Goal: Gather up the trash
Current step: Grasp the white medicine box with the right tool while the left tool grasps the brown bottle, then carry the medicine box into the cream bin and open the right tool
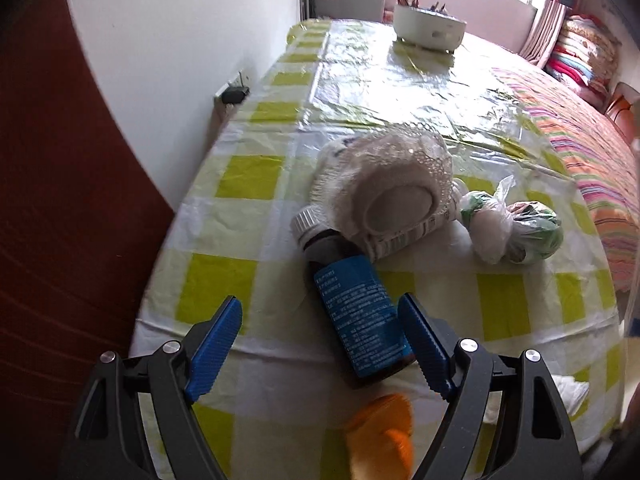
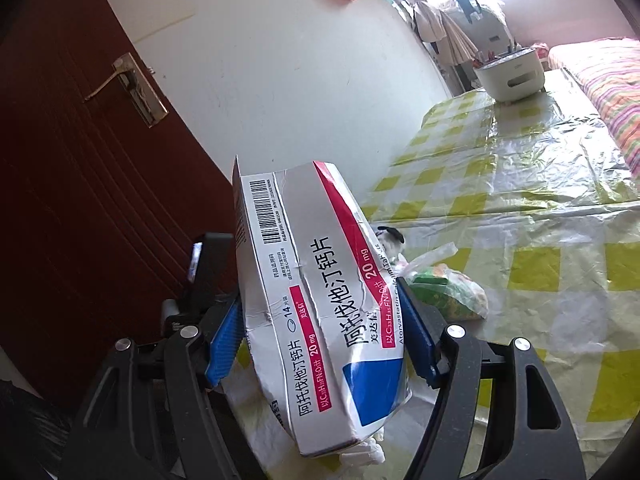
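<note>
above a desk (image 1: 256, 184) with a yellow checked cover, the right tongs (image 2: 320, 332) are clamped on a crumpled pill box (image 2: 320, 300), mid-collection, while the left tongs (image 1: 320, 344), spread apart, straddle a lying brown bottle (image 1: 356, 312) and likely need only to close.

Glossy crinkled plastic tablecloth (image 1: 384, 92), creased cardboard box (image 2: 320, 280), ribbed fingers (image 1: 218, 338).

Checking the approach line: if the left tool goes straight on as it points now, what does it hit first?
Most likely the brown bottle with the blue label, lying on the table between the open fingers of the left tool. Depth is unclear; the foam-netted bundle lies just beyond it.
</note>
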Demonstrator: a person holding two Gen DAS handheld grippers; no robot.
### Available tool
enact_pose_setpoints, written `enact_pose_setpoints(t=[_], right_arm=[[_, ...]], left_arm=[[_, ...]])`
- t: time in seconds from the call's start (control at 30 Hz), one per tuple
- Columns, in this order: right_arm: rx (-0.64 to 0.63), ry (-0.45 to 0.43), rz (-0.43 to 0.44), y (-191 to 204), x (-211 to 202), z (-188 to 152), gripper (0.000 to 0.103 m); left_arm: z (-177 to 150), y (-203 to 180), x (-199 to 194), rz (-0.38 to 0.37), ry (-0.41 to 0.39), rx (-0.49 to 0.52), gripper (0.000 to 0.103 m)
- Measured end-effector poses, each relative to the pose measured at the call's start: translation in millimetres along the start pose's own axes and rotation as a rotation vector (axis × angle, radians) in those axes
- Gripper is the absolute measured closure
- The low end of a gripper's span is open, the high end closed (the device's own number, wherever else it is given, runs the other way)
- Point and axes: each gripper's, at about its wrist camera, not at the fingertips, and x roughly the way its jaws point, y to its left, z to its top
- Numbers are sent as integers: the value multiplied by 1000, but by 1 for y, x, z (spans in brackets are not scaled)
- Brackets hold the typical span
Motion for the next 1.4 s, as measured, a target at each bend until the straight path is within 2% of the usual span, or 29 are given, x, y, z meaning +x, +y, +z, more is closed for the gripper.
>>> enact_pose_setpoints(t=[0.27, 0.37, 0.43, 0.47, 0.7, 0.87, 0.97, 1.07, 1.4], right_arm=[[-1, -18, -4, -5, -8, -4, 35], [6, -27, -6, -9, -11, -4, 35], [13, -41, -17, -11, -15, -5, 35], [16, -40, -15, -12, -17, -6, 35], [25, -81, -62, -18, -36, -13, 35], [21, -118, -110, -18, -51, -19, 35], [-12, -150, -166, -14, -62, -22, 35], [-35, -162, -209, -12, -69, -27, 35], [-34, -179, -303, -16, -87, -50, 35]], left_arm=[[6, -2, 16, 6, 26, -69, 26], [6, 3, 24, -32, 49, -109, 40], [5, 7, 29, -56, 68, -131, 57], [4, 9, 31, -53, 74, -140, 61], [-4, 15, 20, -51, 3, -176, 61], [-12, 12, -11, -24, -128, -175, 61], [-15, 7, -32, -23, -219, -169, 61], [-15, 1, -46, -34, -276, -153, 61], [-22, -48, -63, -137, -322, -27, 61]])
